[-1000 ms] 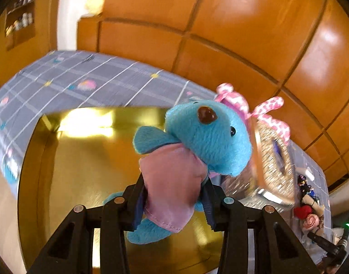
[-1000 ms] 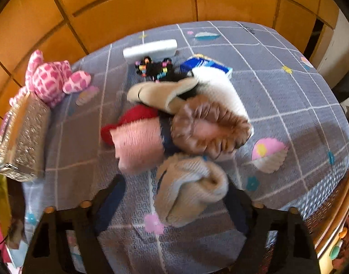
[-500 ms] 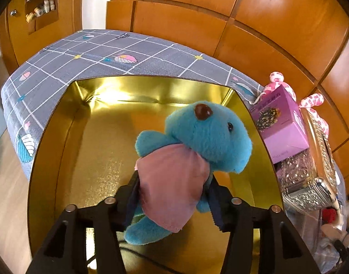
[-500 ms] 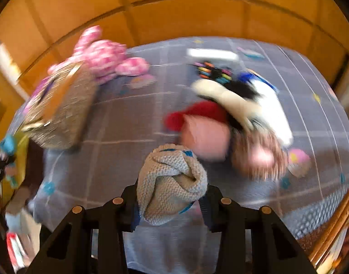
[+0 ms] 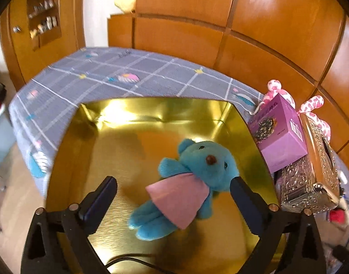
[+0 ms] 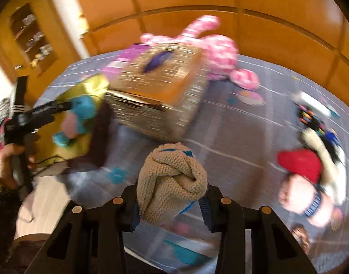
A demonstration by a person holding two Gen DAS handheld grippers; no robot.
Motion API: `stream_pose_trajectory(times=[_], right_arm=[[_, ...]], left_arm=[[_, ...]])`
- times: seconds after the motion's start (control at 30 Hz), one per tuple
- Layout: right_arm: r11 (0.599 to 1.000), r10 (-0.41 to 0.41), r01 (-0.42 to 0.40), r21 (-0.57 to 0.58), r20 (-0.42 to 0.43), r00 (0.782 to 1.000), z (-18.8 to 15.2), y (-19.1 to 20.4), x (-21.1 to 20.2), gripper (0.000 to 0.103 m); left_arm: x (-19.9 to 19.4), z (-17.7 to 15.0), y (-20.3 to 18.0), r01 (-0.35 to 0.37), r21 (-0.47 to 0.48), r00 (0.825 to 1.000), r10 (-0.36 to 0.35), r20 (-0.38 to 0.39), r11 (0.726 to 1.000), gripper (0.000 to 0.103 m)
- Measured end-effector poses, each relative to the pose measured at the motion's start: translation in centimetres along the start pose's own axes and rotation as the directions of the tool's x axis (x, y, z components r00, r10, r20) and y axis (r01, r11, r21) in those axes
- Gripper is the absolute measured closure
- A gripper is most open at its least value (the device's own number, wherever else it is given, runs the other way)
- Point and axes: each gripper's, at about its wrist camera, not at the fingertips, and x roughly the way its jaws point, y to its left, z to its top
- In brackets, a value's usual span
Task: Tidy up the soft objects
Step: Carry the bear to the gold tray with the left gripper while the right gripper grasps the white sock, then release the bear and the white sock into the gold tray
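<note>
Warm, bright indoor light; glare flares off the gold box (image 5: 151, 111) far wall and glossy wood panels (image 5: 277, 22). Right wrist view smeared by motion blur; both views bulge, corners black

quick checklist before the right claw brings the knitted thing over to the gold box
1. Left claw open, its jaws just opened off the blue teddy bear: ok
2. Bear inside the gold box: ok
3. Right claw shut on the beige knitted item: ok
4. Free room in the box beside the bear: ok
5. Left claw out of the way above the box: not ok
6. Silver tissue box clear of the right claw's path: cannot tell
</note>
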Motion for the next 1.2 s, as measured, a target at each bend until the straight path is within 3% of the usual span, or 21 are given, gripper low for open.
stream_pose_trajectory(times=[0.17, 0.27, 0.43, 0.57, 0.67, 0.8, 0.83, 0.93, 1.2], right_arm=[[0.989, 0.107, -0.103, -0.101, 0.033, 0.994, 2.4, 4.3, 0.2, 0.062], [0.978, 0.164, -0.158, -0.134, 0.038, 0.986, 3.5, 6.4, 0.6, 0.062], [0.944, 0.283, -0.280, -0.175, -0.003, 0.959, 4.7, 9.8, 1.9, 0.062], [0.917, 0.322, -0.329, -0.227, -0.068, 0.944, 5.5, 13.0, 4.3, 0.061], [0.910, 0.307, -0.324, -0.259, -0.105, 0.946, 6.2, 14.9, 6.4, 0.061], [0.917, 0.240, -0.259, -0.303, -0.098, 0.966, 6.8, 16.6, 8.4, 0.055], [0.919, 0.224, -0.242, -0.310, -0.094, 0.970, 6.9, 16.8, 8.7, 0.051], [0.926, 0.217, -0.234, -0.296, -0.090, 0.972, 6.9, 16.5, 8.9, 0.025], [0.945, 0.180, -0.180, -0.275, -0.026, 0.983, 5.8, 14.9, 7.0, 0.024]], left_arm=[[-3.1, -0.4, 1.2, -0.099, 0.006, 0.991, 0.098, 0.091, 0.995, 0.000], [-4.6, -0.4, 2.4, -0.119, -0.018, 0.986, 0.121, 0.112, 0.993, 0.000], [-6.8, -1.0, 4.2, -0.167, -0.062, 0.975, 0.174, 0.136, 0.984, 0.000], [-7.3, -1.5, 4.6, -0.189, -0.083, 0.969, 0.199, 0.148, 0.979, 0.000], [-6.9, -1.6, 4.3, -0.219, -0.069, 0.964, 0.226, 0.142, 0.973, 0.000], [-6.1, -2.0, 3.8, -0.248, -0.044, 0.961, 0.251, 0.118, 0.968, 0.000], [-6.0, -2.1, 3.7, -0.243, -0.043, 0.963, 0.246, 0.111, 0.969, 0.000], [-5.6, -2.4, 3.4, -0.235, -0.038, 0.967, 0.237, 0.098, 0.971, 0.000], [-5.8, -3.3, 2.5, -0.134, -0.041, 0.983, 0.138, 0.118, 0.990, 0.000]])
